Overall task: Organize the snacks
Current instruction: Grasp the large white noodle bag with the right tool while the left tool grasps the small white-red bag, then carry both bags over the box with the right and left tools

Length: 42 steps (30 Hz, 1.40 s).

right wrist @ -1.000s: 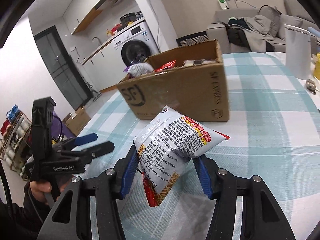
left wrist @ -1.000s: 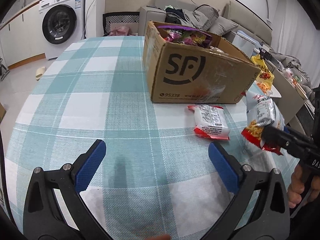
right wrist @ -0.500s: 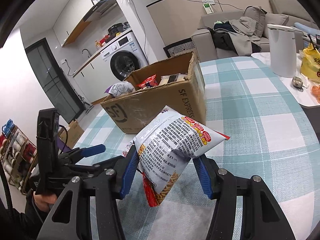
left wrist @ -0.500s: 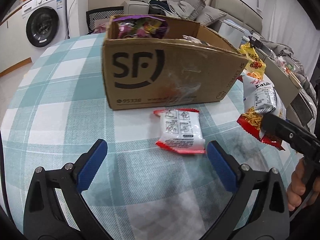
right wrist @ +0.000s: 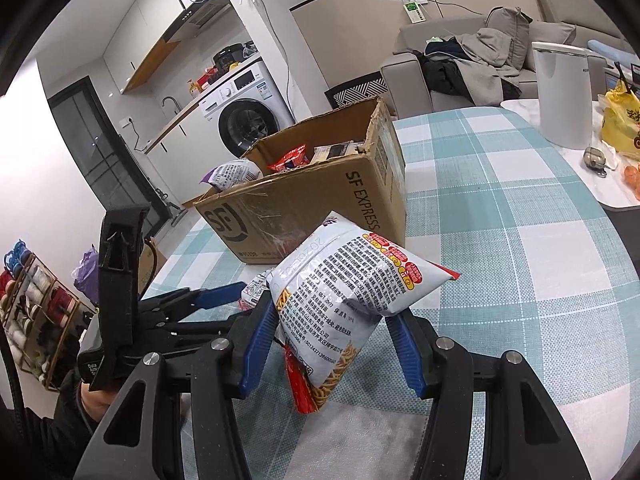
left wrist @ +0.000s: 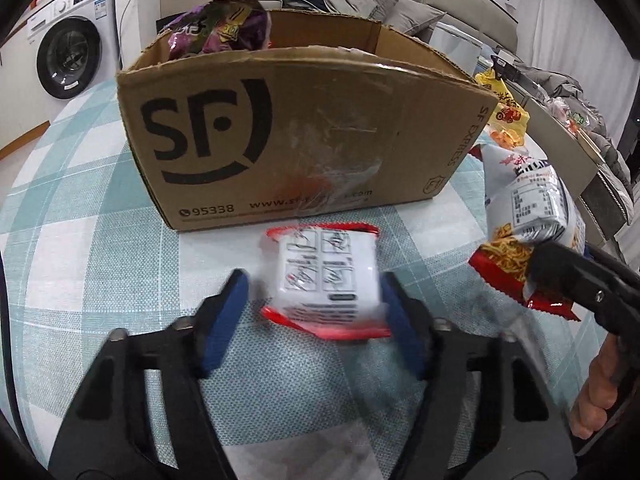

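A small white and red snack packet (left wrist: pixel 326 280) lies flat on the checked tablecloth (left wrist: pixel 80 216) just in front of the brown SF cardboard box (left wrist: pixel 304 136). My left gripper (left wrist: pixel 316 300) is around it, jaws closing on both sides; the right pad touches it, the left pad stands slightly off. Motion blur hides the contact. My right gripper (right wrist: pixel 334 332) is shut on a larger white noodle snack bag (right wrist: pixel 352 296) and holds it above the table, right of the box; that bag also shows in the left wrist view (left wrist: pixel 528 216). The box holds several snack bags (left wrist: pixel 218 30).
A white kettle (right wrist: pixel 564 92) and a yellow bag (right wrist: pixel 622 120) stand on a side surface at the right. A sofa with clothes (right wrist: pixel 476 64) is behind the table. A washing machine (right wrist: pixel 244 120) stands at the back left.
My left gripper has moved forward to the small packet and its jaws have narrowed around it. The right gripper keeps holding the noodle bag and has risen slightly.
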### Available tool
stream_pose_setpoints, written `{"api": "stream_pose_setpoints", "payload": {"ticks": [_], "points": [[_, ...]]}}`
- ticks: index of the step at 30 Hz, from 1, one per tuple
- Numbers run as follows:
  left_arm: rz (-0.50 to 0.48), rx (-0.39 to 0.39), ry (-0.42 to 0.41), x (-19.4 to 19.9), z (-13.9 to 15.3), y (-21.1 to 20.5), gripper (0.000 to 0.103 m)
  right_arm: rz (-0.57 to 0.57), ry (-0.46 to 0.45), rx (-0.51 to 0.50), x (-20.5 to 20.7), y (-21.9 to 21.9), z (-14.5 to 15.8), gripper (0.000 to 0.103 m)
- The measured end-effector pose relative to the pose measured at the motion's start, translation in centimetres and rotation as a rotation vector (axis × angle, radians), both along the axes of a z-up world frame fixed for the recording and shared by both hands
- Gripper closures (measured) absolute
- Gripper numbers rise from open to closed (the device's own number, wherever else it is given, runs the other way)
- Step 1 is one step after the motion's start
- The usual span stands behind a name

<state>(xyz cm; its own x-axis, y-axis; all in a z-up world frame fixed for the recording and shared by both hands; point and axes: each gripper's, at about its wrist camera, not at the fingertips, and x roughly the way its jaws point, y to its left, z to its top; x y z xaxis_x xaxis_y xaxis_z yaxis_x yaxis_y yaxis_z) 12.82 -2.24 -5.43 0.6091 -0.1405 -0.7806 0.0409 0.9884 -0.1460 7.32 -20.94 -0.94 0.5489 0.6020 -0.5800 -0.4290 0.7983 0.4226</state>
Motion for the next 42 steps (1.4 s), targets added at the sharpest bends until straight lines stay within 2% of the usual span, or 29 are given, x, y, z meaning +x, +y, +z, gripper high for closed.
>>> {"api": "stream_pose_setpoints", "payload": {"ticks": [2, 4, 14, 19, 29, 36, 42], "points": [[-0.006, -0.011, 0.000, 0.1, 0.0, -0.2, 0.057, -0.001, 0.000, 0.005, -0.1, 0.0, 0.1, 0.047], [-0.018, -0.037, -0.002, 0.1, 0.2, -0.3, 0.059, 0.001, -0.006, 0.007, -0.2, 0.0, 0.3, 0.047], [-0.010, -0.066, -0.050, -1.6, 2.1, 0.3, 0.060, 0.002, -0.024, 0.010, -0.2, 0.3, 0.8, 0.047], [-0.004, -0.084, -0.088, -2.3, 4.2, 1.0, 0.060, -0.006, -0.043, 0.021, -0.2, 0.3, 1.7, 0.047], [0.029, -0.120, -0.173, -5.4, 9.0, 5.4, 0.060, 0.004, -0.072, 0.008, 0.4, 1.6, 4.2, 0.047], [0.052, -0.107, -0.210, -5.7, 12.1, 7.2, 0.060, 0.015, -0.094, 0.010, 1.5, 2.6, 5.9, 0.047], [0.076, -0.098, -0.231, -4.3, 14.0, 7.4, 0.060, 0.024, -0.108, 0.015, 2.6, 2.9, 7.2, 0.047]]}}
